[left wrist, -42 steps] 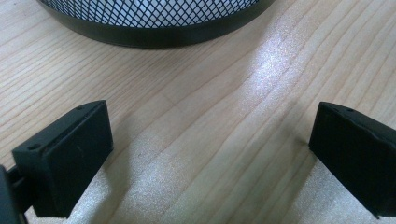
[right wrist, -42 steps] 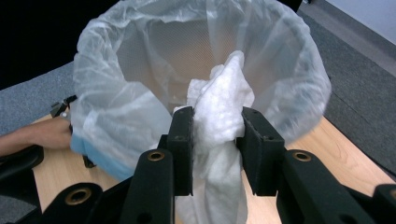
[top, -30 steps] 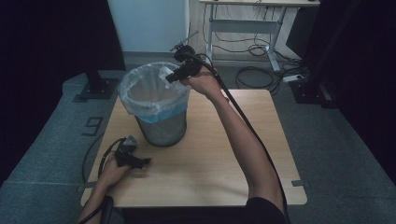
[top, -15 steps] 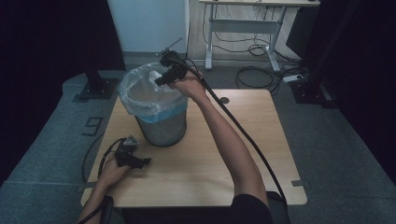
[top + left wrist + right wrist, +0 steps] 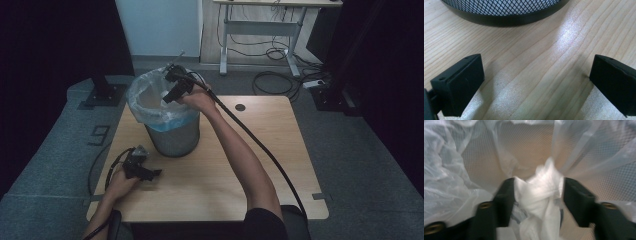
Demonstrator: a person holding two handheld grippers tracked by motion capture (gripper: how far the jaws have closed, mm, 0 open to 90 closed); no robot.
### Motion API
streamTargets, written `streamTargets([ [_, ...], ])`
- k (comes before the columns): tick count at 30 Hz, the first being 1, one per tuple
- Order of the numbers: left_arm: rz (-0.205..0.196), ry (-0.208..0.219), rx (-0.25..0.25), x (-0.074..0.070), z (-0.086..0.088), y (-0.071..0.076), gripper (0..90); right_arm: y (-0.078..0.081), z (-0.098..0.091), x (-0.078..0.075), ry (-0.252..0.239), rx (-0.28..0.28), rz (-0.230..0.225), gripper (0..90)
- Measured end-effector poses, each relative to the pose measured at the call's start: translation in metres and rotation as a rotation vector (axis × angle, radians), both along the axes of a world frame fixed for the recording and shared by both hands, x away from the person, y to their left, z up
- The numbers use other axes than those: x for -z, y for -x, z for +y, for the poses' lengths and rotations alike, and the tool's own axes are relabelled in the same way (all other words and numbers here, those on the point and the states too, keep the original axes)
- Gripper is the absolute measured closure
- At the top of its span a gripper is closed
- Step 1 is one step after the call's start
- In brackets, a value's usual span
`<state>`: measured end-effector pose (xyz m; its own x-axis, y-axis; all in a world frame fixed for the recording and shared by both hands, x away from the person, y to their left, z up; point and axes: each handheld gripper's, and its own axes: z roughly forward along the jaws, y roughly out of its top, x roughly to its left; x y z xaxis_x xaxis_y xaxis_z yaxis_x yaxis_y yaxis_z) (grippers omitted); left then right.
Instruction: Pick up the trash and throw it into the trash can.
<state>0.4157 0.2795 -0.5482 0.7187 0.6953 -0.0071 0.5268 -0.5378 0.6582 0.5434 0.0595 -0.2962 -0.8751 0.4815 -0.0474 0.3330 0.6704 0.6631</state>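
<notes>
Step in hand: dropping a crumpled white tissue (image 5: 537,195) into the lined mesh bin (image 5: 172,137).
Right gripper (image 5: 170,95): poised over the bin's mouth, pinching the tissue wad between both jaws.
Tissue: clamped in the right gripper, hanging above the clear bag liner (image 5: 454,170), not yet on the bottom.
Left gripper (image 5: 150,173): resting low on the tabletop (image 5: 280,165) just in front of the bin, jaws spread wide, nothing between them.
Doing it well: best lowered a little inside the rim, centred, away from the loose liner folds; then jaws spread fully so the wad falls free.
Risk: soft tissue likely to cling to a jaw; liner easily snagged on withdrawal.
Left side: ready to brace the bin's base if tipping.
</notes>
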Motion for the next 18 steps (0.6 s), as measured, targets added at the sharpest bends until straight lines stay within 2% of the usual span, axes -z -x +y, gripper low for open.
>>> streamTargets([
  [4, 0.0, 0.0, 0.001, 0.0, 0.0, 0.0, 0.0, 0.0, -0.003, -0.002, -0.008, 0.008, -0.008, 23.7],
  [9, 0.0, 0.0, 0.003, 0.0, 0.0, 0.0, 0.0, -0.001, -0.012, -0.007, -0.034, 0.024, 0.019, 13.6],
  [18, 0.0, 0.0, 0.003, 0.0, 0.0, 0.0, 0.0, 0.005, -0.024, -0.015, -0.042, 0.033, 0.013, 4.3],
])
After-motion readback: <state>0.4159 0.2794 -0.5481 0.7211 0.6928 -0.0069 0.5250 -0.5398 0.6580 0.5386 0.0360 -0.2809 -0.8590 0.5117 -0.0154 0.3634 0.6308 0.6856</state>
